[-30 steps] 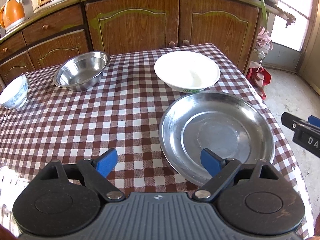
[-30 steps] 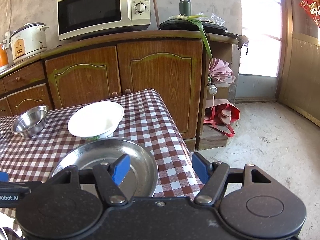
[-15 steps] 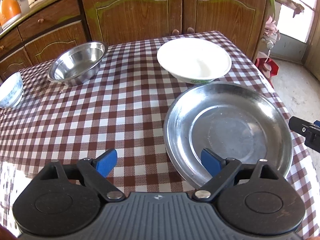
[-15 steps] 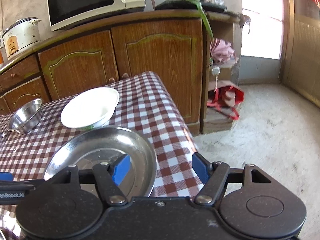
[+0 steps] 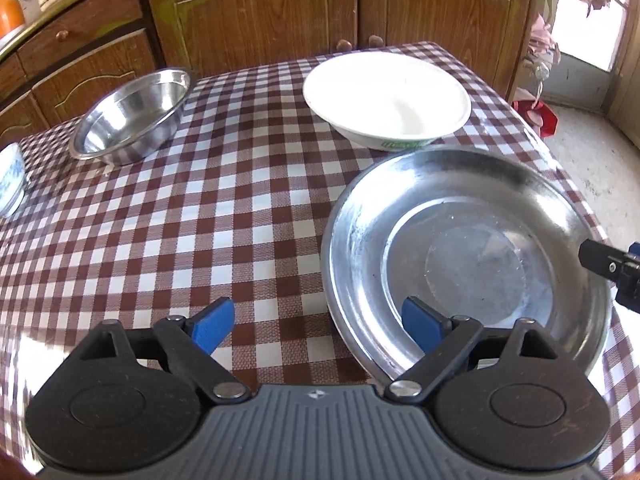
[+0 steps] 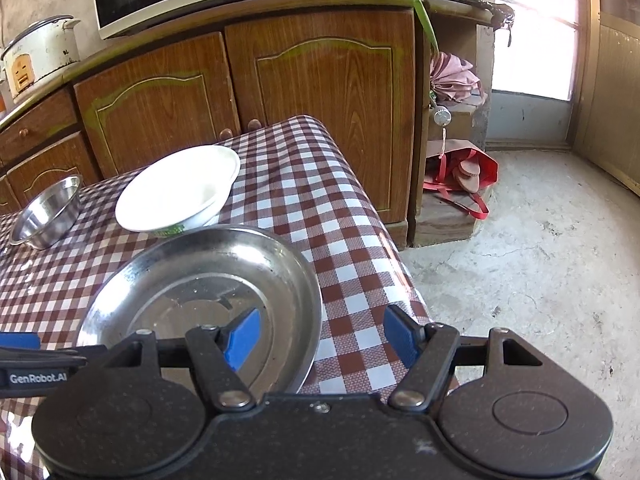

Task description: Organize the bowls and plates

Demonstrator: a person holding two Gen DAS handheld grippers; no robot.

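Both grippers sit closer to the steel plate than 1 second ago; it now fills the lower right of the left view. The left gripper and right gripper gape wide, holding nothing. The white bowl touches the plate's far rim on the checked tablecloth.

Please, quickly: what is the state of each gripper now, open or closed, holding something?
Left gripper: open, holding nothing, its jaws straddling the steel plate rim.
Right gripper: open, holding nothing.

Dishes on the checked table: four.
One steel plate, one white bowl, one steel bowl, one blue-patterned bowl.
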